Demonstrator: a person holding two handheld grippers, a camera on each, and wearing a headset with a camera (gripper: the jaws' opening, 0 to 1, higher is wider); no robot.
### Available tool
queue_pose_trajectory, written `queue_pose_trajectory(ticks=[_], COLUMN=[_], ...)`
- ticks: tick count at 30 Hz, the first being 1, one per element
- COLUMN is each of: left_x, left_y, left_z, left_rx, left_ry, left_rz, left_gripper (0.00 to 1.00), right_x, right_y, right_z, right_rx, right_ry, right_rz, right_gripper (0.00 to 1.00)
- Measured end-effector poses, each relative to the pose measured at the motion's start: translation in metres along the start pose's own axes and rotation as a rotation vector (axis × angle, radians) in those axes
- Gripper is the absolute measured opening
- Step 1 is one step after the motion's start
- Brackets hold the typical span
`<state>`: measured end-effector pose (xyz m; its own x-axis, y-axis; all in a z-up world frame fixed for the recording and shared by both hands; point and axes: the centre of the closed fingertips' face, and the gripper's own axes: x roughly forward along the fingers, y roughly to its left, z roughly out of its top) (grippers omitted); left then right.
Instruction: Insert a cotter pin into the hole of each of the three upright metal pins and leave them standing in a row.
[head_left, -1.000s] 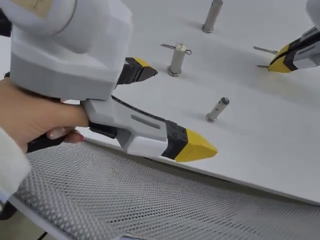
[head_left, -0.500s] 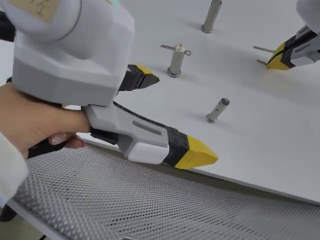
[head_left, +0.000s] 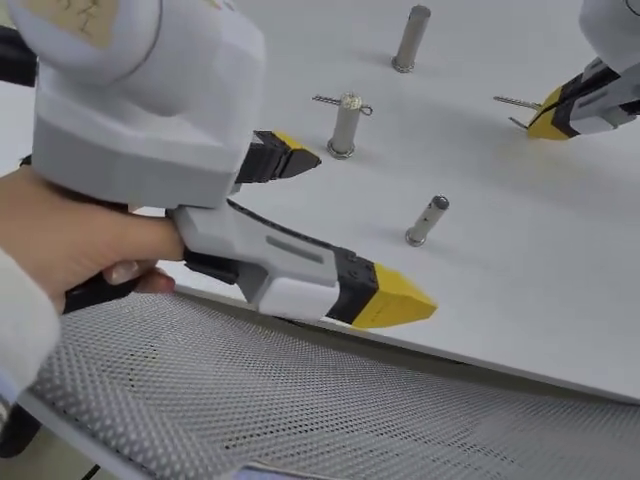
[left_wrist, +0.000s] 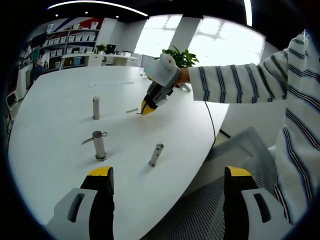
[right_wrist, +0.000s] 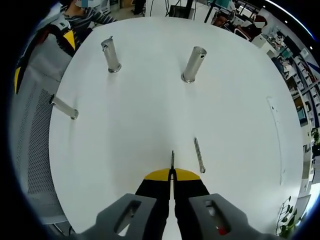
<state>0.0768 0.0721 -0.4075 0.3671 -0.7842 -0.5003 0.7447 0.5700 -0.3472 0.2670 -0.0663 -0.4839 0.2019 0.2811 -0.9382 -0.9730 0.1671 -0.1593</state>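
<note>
Three metal pins stand on the white table (head_left: 520, 290): the far pin (head_left: 410, 38), the middle pin (head_left: 345, 125) with a cotter pin (head_left: 338, 101) through its top, and the near pin (head_left: 428, 220). My right gripper (head_left: 545, 118) at the upper right is shut on a cotter pin (right_wrist: 172, 162), whose tip pokes out ahead of the jaws, low over the table. A loose cotter pin (right_wrist: 200, 154) lies just beside it. My left gripper (left_wrist: 170, 172) stands open near the table's front edge, short of the near pin (left_wrist: 156, 154), with nothing between its jaws.
A grey perforated mesh surface (head_left: 300, 400) lies below the table's front edge. A person's striped sleeve (left_wrist: 240, 80) reaches in to the right gripper (left_wrist: 148, 106). Shelves and a plant (left_wrist: 182, 56) stand beyond the table's far side.
The head camera has shifted a little. The right gripper, still holding its cotter pin, has edged slightly up and away. The left gripper has stayed where it was.
</note>
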Motion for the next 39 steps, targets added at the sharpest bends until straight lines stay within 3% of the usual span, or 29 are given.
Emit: queue_pose_trajectory(ticks=[11,13,18,20,24,27,39], left_x=[0.002,0.002,0.005,0.008,0.014,0.018,0.027], left_y=[0.001,0.002,0.003,0.003,0.004,0.004,0.008], left_z=[0.009,0.01,0.017,0.02,0.029,0.036,0.05], left_rx=[-0.036,-0.043,-0.06,-0.06,-0.072,-0.094,-0.152], left_ry=[-0.029,-0.035,-0.051,-0.05,-0.058,-0.077,-0.109], left_rz=[0.0,0.003,-0.007,-0.013,-0.027,-0.042,-0.072], left_gripper=[0.82,0.81,0.76,0.75,0.72,0.68,0.57], right_x=[-0.033,-0.044,-0.051,-0.059,-0.067,-0.074,-0.084], right_y=[0.004,0.015,0.02,0.035,0.044,0.056,0.096], right_z=[0.014,0.02,0.03,0.035,0.045,0.054,0.082], right_rx=[-0.071,-0.082,-0.103,-0.12,-0.147,-0.142,-0.208], right_ry=[-0.072,-0.1,-0.156,-0.178,-0.215,-0.269,-0.361], right_rz=[-0.067,-0.088,-0.127,-0.143,-0.173,-0.169,-0.154], right_gripper=[0.0,0.0,0.0,0.0,0.0,0.0,0.0])
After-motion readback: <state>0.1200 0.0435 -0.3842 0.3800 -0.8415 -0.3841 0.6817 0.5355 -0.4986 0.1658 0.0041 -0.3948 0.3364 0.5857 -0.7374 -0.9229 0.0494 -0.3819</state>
